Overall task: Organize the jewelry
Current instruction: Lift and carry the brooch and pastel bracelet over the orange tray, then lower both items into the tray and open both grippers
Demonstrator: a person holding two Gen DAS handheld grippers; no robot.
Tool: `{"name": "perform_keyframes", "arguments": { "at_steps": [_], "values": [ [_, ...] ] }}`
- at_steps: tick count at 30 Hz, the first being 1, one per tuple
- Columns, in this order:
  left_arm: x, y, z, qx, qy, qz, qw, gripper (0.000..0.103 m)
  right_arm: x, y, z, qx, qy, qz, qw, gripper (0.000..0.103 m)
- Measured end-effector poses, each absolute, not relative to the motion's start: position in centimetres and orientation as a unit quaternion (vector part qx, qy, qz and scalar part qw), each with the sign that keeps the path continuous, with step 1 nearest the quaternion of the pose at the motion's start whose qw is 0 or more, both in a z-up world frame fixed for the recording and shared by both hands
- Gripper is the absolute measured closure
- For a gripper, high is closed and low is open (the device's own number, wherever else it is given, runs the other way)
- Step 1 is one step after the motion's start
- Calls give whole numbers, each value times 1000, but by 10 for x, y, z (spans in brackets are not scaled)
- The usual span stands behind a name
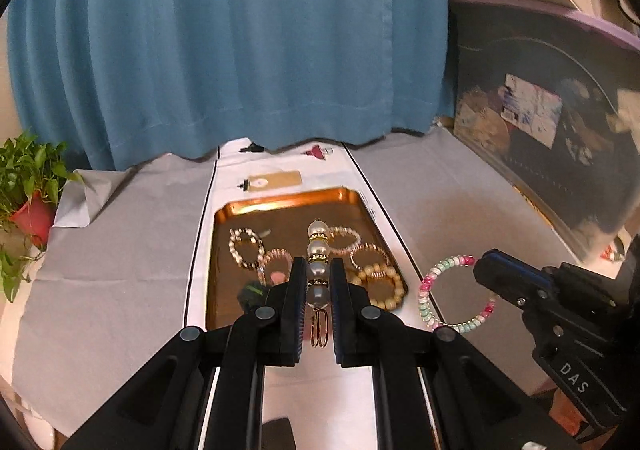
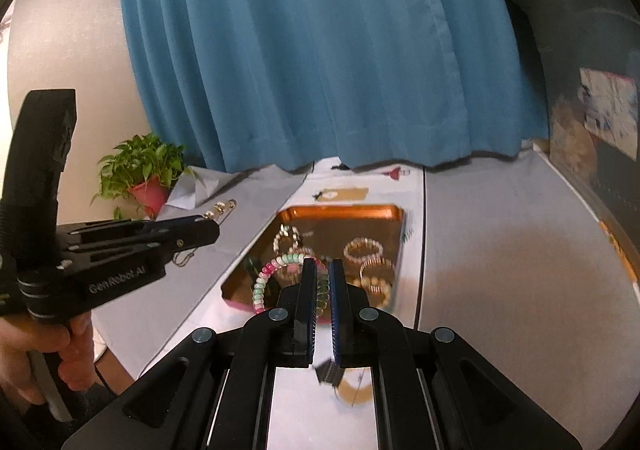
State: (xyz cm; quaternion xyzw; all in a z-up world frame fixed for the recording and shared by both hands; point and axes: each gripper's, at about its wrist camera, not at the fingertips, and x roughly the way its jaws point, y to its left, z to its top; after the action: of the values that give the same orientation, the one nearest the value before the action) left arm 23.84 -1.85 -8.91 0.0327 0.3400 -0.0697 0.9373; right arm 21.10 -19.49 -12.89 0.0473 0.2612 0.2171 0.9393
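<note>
A: What is the left claw (image 1: 316, 282) doing?

B: It is pinching a string of big pearl beads (image 1: 319, 262). The beads sit right between its two black fingers (image 1: 297, 290). A small gold clasp (image 1: 320, 328) hangs from the near end of the string.

A: And the right claw (image 2: 323, 282)?

B: It is squeezed tight on a pink, white and green bead bracelet (image 2: 280, 270). The bracelet hangs out to the left of that claw like a ring.

A: Where is the rest of the jewelry?

B: In the copper tray (image 1: 256, 204) on the bench (image 1: 120, 250). A few more bead bracelets (image 1: 376, 278) lie flat in it. Both claws are up above the near end of the tray.

A: What is the tray sitting on?

B: A white strip with thin black edges (image 1: 200, 250). It runs down the middle of the grey cloth on the bench.

A: Anything else around?

B: A blue curtain (image 1: 240, 50) hangs at the back. A green plant in a red pot (image 2: 148, 178) stands at the far left. A person's hand (image 2: 36, 354) grips the handle of the left claw.
</note>
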Motion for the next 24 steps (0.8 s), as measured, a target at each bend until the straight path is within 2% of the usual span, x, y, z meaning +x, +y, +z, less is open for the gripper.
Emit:
{"name": "perform_keyframes", "arguments": {
  "at_steps": [16, 21, 24],
  "values": [
    [328, 38, -91, -25, 344, -116, 931, 94, 305, -164, -112, 7, 268, 230, 936, 97],
    [377, 54, -114, -26, 377, -119, 918, 94, 346, -146, -123, -19, 281, 230, 932, 97],
    [411, 58, -143, -52, 414, -132, 899, 94, 381, -131, -147, -18, 319, 233, 918, 97]
  ]
}}
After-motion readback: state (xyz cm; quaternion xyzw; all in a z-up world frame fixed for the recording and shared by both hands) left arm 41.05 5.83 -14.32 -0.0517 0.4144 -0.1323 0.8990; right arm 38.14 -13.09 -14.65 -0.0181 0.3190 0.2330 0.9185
